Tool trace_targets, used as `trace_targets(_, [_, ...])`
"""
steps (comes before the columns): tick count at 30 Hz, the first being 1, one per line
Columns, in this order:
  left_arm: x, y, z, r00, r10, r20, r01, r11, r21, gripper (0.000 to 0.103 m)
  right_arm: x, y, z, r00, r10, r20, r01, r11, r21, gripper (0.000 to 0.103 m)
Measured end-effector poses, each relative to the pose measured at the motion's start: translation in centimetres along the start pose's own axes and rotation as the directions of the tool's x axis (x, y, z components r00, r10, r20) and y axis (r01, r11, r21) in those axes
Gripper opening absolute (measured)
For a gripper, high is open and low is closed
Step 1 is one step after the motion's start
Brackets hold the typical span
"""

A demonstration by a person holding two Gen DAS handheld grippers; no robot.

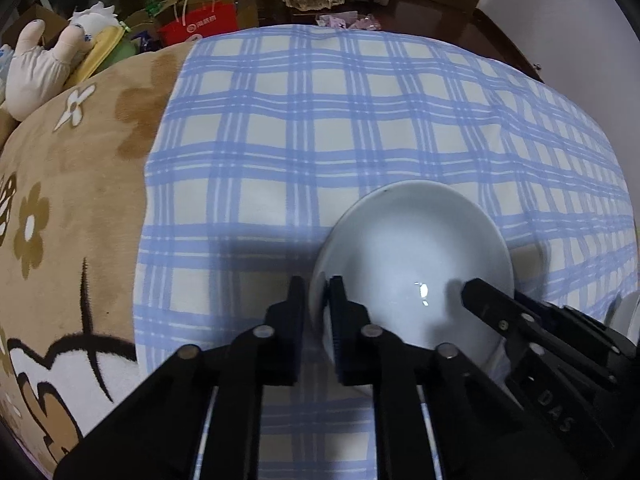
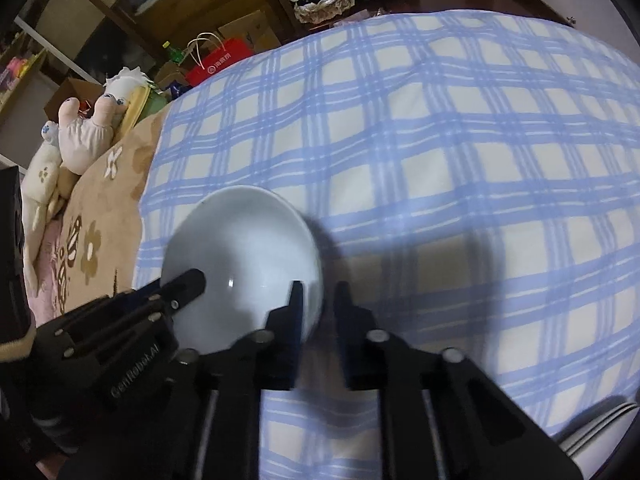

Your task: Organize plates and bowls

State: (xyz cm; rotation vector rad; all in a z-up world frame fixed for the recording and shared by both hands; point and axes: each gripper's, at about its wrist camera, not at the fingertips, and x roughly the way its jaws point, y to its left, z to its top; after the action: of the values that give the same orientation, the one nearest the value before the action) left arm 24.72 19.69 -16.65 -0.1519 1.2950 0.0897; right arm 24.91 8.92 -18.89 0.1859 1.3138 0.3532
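Both grippers — left gripper (image 1: 318, 320), right gripper (image 2: 318, 324) — are pinching opposite rims of the white bowl (image 1: 412, 256), jaws narrow; sorting is barely starting.

So the bowl (image 1: 412, 264) sits on the checked cloth (image 1: 360, 120), which lies over a blanket (image 1: 80, 200) on the bed. Left tool (image 1: 316, 320) straddles the bowl's left rim, one finger inside, one outside. Right tool (image 2: 318, 320) does the same on the opposite rim. Soft toys (image 2: 80, 136) lie at the bed's far left edge. Behind the bed there's a paper bag (image 1: 204, 20) on the floor, and a basket (image 2: 324, 4) further right.
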Motion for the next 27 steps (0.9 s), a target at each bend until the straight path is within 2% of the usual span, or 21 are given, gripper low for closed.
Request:
trace_targets(4, [0.2, -0.3, 0.0, 1.000, 0.010, 0.009, -0.010, 1.000, 0.022, 0.010, 0.4, 0.7, 0.2, 0.999, -0.053, -0.004, 0.053, 0.999, -0.015, 0.011])
trace_targets(8, [-0.1, -0.1, -0.3, 1.000, -0.004, 0.006, 0.004, 1.000, 0.024, 0.010, 0.4, 0.5, 0.2, 0.999, -0.039, 0.004, 0.039, 0.999, -0.013, 0.010])
trace_targets(12, [0.0, 0.8, -0.2, 0.999, -0.034, -0.009, 0.034, 0.999, -0.030, 0.009, 0.5, 0.5, 0.1, 0.999, -0.034, 0.010, 0.034, 0.999, -0.011, 0.010])
trace_targets(19, [0.1, 0.6, -0.3, 0.999, -0.039, -0.004, 0.039, 0.998, -0.039, 0.009, 0.5, 0.3, 0.0, 1.000, -0.027, 0.003, 0.027, 1.000, 0.004, 0.010])
trace_targets(27, [-0.6, 0.0, -0.6, 1.000, -0.019, 0.013, 0.020, 0.998, -0.062, 0.008, 0.5, 0.3, -0.7, 0.997, -0.075, -0.001, 0.075, 0.996, -0.045, 0.010])
